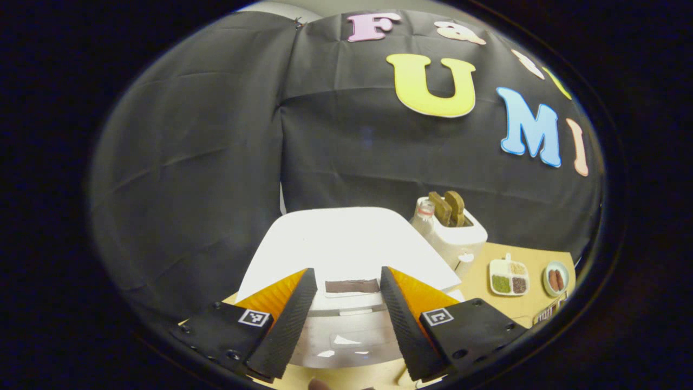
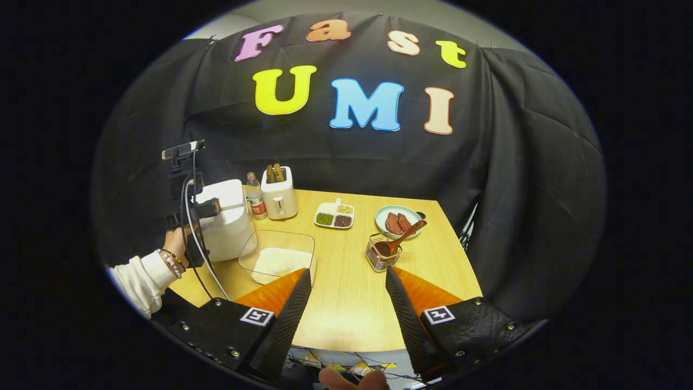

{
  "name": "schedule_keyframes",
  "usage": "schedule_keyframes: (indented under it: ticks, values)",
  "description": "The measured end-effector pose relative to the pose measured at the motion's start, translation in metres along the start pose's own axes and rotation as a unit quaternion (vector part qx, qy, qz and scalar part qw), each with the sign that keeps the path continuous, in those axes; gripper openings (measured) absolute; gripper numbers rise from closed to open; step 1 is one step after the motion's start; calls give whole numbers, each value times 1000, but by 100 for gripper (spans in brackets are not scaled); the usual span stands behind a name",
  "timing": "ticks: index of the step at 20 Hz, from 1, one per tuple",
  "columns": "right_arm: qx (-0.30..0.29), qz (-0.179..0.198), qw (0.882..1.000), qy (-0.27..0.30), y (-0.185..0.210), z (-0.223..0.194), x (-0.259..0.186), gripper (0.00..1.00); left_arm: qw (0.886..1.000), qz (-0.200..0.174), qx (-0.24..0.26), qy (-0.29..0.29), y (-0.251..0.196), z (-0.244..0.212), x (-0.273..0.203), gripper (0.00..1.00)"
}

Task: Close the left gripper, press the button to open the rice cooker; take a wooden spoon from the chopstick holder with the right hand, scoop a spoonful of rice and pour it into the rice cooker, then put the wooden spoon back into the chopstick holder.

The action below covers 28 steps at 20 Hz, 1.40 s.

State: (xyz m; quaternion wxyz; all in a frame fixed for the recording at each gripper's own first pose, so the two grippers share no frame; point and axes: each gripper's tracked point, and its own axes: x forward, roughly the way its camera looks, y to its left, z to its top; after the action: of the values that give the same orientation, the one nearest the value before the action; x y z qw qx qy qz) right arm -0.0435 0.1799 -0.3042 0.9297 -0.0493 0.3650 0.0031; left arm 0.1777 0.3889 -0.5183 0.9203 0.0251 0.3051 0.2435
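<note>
The white rice cooker [image 1: 346,244] stands with its lid down right in front of my left gripper [image 1: 347,279], whose fingers are open with nothing between them. A dark strip on the cooker's front [image 1: 351,286] lies in the gap. In the right gripper view the rice cooker [image 2: 224,222] sits at the table's left, and a hand holds the left gripper [image 2: 203,208] just before it. A wooden spoon [image 2: 400,238] leans in the wire chopstick holder [image 2: 380,255]. A clear container of rice [image 2: 279,261] lies next to the cooker. My right gripper [image 2: 346,284] hangs open over the table's near edge.
A white toaster [image 2: 279,197] with two slices and a bottle [image 2: 255,201] stand behind the cooker. A divided dish of beans [image 2: 334,215] and a plate of sausages [image 2: 398,221] sit at the back of the wooden table [image 2: 346,303]. Cables [image 2: 200,254] trail from the left gripper.
</note>
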Motion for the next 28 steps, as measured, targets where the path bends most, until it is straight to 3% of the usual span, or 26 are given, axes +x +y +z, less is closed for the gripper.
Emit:
schedule_keyframes:
  ticks: [5, 9, 10, 11, 13, 14, 18, 24, 26, 28]
  values:
    - [11, 4, 1000, 3, 3, -2, 3, 86, 1000, 0, -2, -6, 0, -3, 1, 86]
    - [21, 12, 1000, -8, 8, 5, 2, 86, 1000, -13, -6, -12, -6, -1, 4, 92]
    - [25, 14, 1000, -12, 9, 7, 1, 86, 1000, -13, -11, -13, -5, 1, 4, 86]
    - [28, 16, 999, -16, 8, 10, 0, 86, 1000, -14, -6, 0, -7, 2, 4, 92]
    - [31, 13, 999, -26, 3, 18, -4, 86, 999, -15, -1, 31, -9, 0, 2, 87]
    - [34, 11, 999, -32, -1, 21, -5, 86, 999, -17, -17, 33, -9, 5, -2, 100]
    - [36, 3, 998, -42, -16, 28, -9, 86, 999, -20, -34, 4, -4, 29, -19, 99]
    - [30, -4, 997, -70, -45, 53, -12, 86, 992, -114, -54, -6, -35, 59, -95, 99]
    - [14, -9, 996, -88, -61, 66, -14, 85, 985, -160, -56, -24, -58, 84, -133, 95]
    - [6, -7, 993, -114, -73, 85, -17, 85, 974, -211, -57, -54, -84, 118, -188, 99]
